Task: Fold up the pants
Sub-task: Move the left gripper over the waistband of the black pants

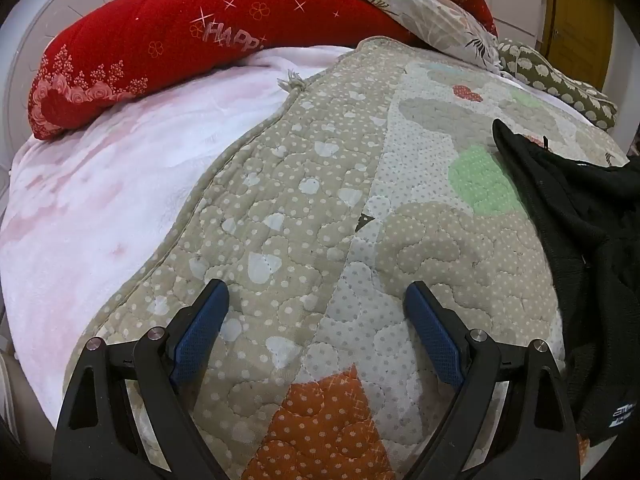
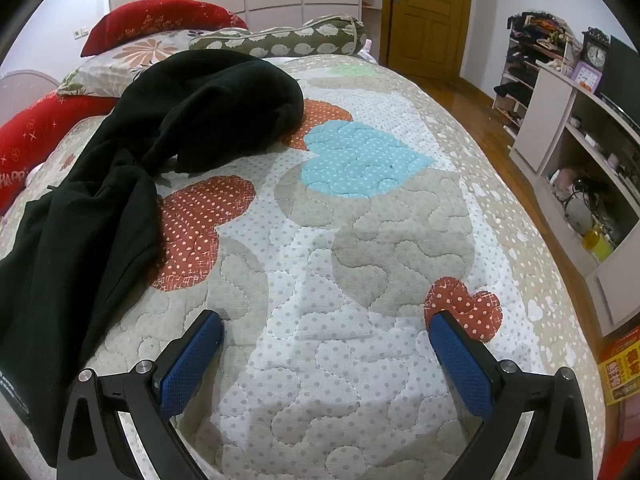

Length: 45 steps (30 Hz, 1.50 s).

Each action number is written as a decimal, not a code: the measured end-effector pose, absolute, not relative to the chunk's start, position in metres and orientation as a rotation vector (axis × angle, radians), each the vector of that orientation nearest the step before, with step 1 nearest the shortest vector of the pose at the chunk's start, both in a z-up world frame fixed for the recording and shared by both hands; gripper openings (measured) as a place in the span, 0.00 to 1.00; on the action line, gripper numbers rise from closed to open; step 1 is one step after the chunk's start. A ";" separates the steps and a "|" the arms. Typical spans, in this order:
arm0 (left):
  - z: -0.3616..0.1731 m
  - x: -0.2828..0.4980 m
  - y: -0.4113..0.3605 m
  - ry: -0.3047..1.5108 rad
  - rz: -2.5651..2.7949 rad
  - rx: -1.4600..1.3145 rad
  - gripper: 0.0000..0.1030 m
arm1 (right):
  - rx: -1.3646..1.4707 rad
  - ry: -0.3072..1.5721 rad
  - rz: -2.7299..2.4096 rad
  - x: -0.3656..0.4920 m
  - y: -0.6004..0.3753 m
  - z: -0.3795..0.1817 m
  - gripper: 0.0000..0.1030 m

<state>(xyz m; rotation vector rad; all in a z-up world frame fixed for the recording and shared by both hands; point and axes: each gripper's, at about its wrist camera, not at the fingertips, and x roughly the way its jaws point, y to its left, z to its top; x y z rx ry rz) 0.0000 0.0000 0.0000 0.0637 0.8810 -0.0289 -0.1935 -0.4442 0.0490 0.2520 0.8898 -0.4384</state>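
Note:
Black pants (image 2: 120, 184) lie crumpled on the quilted bedspread (image 2: 360, 240), stretching from the near left to the far middle in the right wrist view. In the left wrist view the pants (image 1: 580, 240) lie along the right edge. My left gripper (image 1: 316, 296) is open and empty above the quilt (image 1: 300, 200), left of the pants. My right gripper (image 2: 326, 324) is open and empty above the quilt, right of the pants. Neither gripper touches the pants.
Red pillows (image 1: 168, 36) and a floral pillow (image 1: 432, 12) lie at the head of the bed. A pink blanket (image 1: 88, 184) lies left of the quilt. A white shelf unit (image 2: 580, 152) and a wooden door (image 2: 428, 16) stand to the right.

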 end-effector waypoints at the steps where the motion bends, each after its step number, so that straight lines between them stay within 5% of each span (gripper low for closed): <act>1: 0.000 0.000 0.000 0.881 -0.030 0.061 0.88 | 0.252 0.889 -0.438 -0.194 -0.444 0.049 1.00; 14: 0.004 -0.013 -0.003 0.878 -0.046 0.056 0.88 | 0.247 0.892 -0.442 -0.194 -0.444 0.049 1.00; 26: 0.072 -0.064 -0.037 0.778 -0.275 -0.061 0.88 | 0.261 0.895 -0.471 -0.203 -0.431 0.051 1.00; 45: 0.060 -0.101 -0.114 0.809 -0.364 0.058 0.88 | 0.273 0.886 -0.462 -0.205 -0.434 0.049 1.00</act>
